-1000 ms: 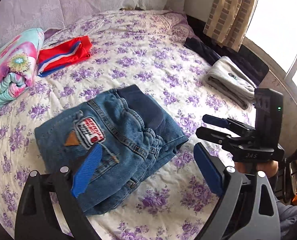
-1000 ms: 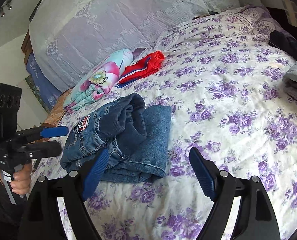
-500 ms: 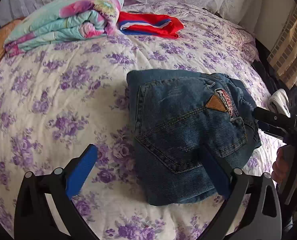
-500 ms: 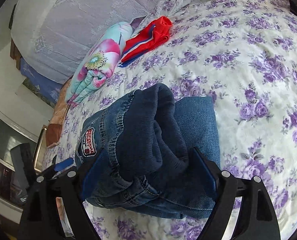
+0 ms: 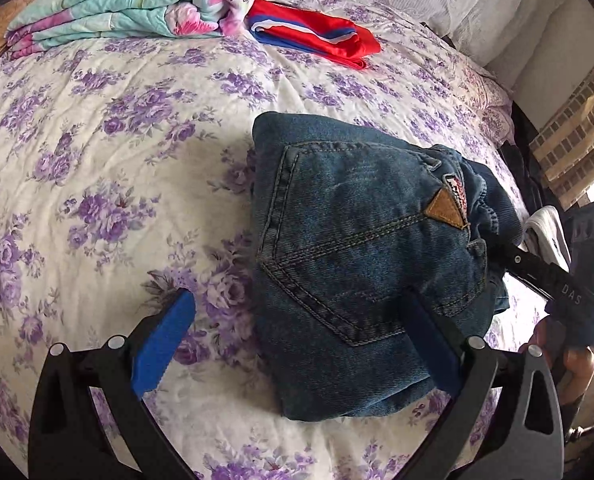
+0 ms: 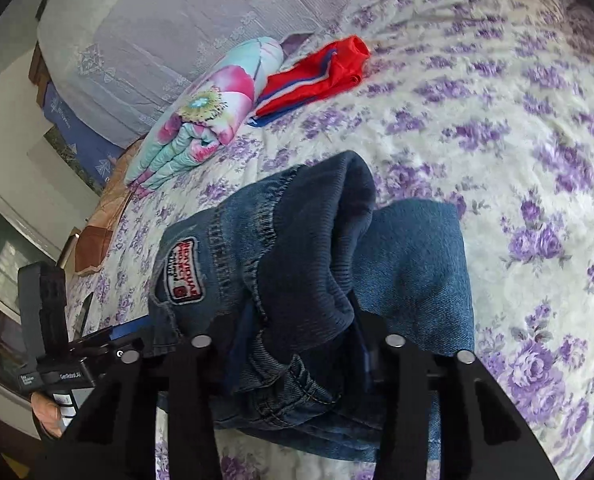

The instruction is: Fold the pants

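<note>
The folded blue denim pants [image 5: 361,248] lie in a compact bundle on the flowered bedspread [image 5: 97,140]. My left gripper [image 5: 297,340] is open, its right finger against the near edge of the bundle and its left finger over bare bedspread. In the right wrist view my right gripper [image 6: 297,352] is shut on the dark waistband end of the pants [image 6: 309,264]. That gripper also shows in the left wrist view [image 5: 537,276], reaching into the far right side of the bundle.
A rolled floral quilt [image 5: 137,4] and a folded red, white and blue garment [image 5: 317,36] lie at the head of the bed. A pale folded garment [image 5: 549,232] lies by the right edge. A lace-covered headboard [image 6: 157,40] stands behind.
My right gripper moved onto the waistband end and closed on it. My left gripper swung round to the pocket side of the bundle and came closer, still open.
</note>
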Demonstrator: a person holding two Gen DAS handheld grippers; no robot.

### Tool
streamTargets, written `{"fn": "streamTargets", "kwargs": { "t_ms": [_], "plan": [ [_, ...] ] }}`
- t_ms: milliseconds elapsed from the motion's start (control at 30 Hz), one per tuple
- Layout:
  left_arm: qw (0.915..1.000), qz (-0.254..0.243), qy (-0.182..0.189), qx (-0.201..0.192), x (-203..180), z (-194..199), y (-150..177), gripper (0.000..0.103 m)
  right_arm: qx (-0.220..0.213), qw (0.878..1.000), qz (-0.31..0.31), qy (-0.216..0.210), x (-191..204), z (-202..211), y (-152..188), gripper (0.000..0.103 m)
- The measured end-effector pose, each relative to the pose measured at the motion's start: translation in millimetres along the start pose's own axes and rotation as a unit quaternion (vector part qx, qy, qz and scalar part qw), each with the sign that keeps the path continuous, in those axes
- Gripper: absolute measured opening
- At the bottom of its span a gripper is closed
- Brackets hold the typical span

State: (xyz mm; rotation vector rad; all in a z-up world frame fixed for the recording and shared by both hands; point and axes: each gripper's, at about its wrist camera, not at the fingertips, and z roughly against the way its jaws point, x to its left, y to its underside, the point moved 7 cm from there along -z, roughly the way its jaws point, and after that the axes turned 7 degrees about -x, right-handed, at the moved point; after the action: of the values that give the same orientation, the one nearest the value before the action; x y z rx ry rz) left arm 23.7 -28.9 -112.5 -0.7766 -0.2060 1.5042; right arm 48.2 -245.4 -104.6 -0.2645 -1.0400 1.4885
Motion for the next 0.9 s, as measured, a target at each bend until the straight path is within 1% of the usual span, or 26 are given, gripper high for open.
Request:
{"fn": "streamTargets", "kwargs": {
  "t_ms": [67,133,200,267,300,333,367,400,433,467,500,533,567,633,667,733,767,833,900],
  "plan": [
    [0.9999,-0.007,-0.009,-0.005,0.0,5.6,-1.9,0.099,-0.036,0.998,0.046,0.002,24.0,20.8,-8.4,0.035],
    [0.9996,-0.019,-0.013,-0.014,-4.3,13.4,-5.0,0.099,-0.065,0.996,0.066,-0.009,38.9,45.4,-17.6,0.035],
    [0.9992,-0.029,0.002,-0.027,-15.7,23.0,-8.6,0.098,-0.089,0.994,0.069,-0.009,39.1,68.8,-22.9,0.035],
    [0.998,-0.05,0.007,-0.038,-29.4,28.4,-11.6,0.098,-0.095,0.995,0.043,-0.009,22.5,78.7,-22.0,0.035],
    [0.9973,-0.061,0.003,-0.04,-34.7,27.6,-12.7,0.098,-0.084,0.996,0.025,-0.004,8.5,74.4,-17.7,0.037],
    [0.9967,-0.072,-0.007,-0.036,-38.9,22.1,-12.7,0.098,-0.061,0.998,0.008,0.004,-7.6,62.7,-10.2,0.04],
    [0.9966,-0.076,-0.018,-0.024,-40.4,12.7,-11.7,0.098,-0.032,0.999,-0.021,0.019,-28.0,46.0,0.4,0.05],
    [0.9969,-0.074,-0.026,-0.007,-40.4,-0.3,-8.9,0.099,0.001,0.998,-0.043,0.046,-46.7,26.4,14.6,0.058],
    [0.9974,-0.067,-0.024,0.011,-40.2,-14.5,-4.0,0.099,0.019,0.997,-0.054,0.046,-58.2,13.5,24.4,0.063],
    [0.9978,-0.058,-0.022,0.024,-38.7,-23.6,-0.2,0.099,0.004,0.999,-0.046,0.025,-58.8,17.2,23.9,0.065],
    [0.9981,-0.048,-0.026,0.028,-36.2,-25.9,0.5,0.099,0.004,0.999,-0.035,0.023,-56.3,24.0,23.2,0.067],
    [0.9982,-0.047,-0.025,0.028,-36.6,-22.9,-0.6,0.099,0.003,0.999,-0.031,0.025,-55.6,32.7,21.5,0.078],
    [0.9979,-0.053,-0.024,0.029,-37.5,-19.1,-2.3,0.099,-0.008,1.0,-0.026,0.016,-54.1,42.6,17.7,0.087],
    [0.9973,-0.061,-0.022,0.034,-36.7,-12.2,-4.2,0.098,-0.028,0.999,-0.019,0.0,-54.9,57.2,10.2,0.089],
    [0.9975,-0.056,-0.017,0.039,-35.7,-9.8,-3.8,0.098,-0.026,0.999,-0.029,0.003,-59.9,59.7,7.6,0.091],
    [0.9978,-0.038,0.004,0.055,-31.8,-7.9,-3.1,0.098,-0.008,0.999,-0.049,0.008,-69.9,54.6,6.4,0.092],
    [0.9978,-0.03,0.006,0.059,-29.2,-7.1,-2.7,0.098,0.004,0.998,-0.059,0.008,-73.4,47.9,7.6,0.092],
    [0.9984,-0.017,0.004,0.054,-23.2,-4.4,-4.4,0.098,0.029,0.997,-0.076,0.001,-76.7,31.6,13.1,0.092],
    [0.9986,-0.012,0.002,0.052,-20.3,-2.4,-6.6,0.098,0.059,0.995,-0.084,-0.017,-72.5,15.1,20.9,0.092]
  ]
}}
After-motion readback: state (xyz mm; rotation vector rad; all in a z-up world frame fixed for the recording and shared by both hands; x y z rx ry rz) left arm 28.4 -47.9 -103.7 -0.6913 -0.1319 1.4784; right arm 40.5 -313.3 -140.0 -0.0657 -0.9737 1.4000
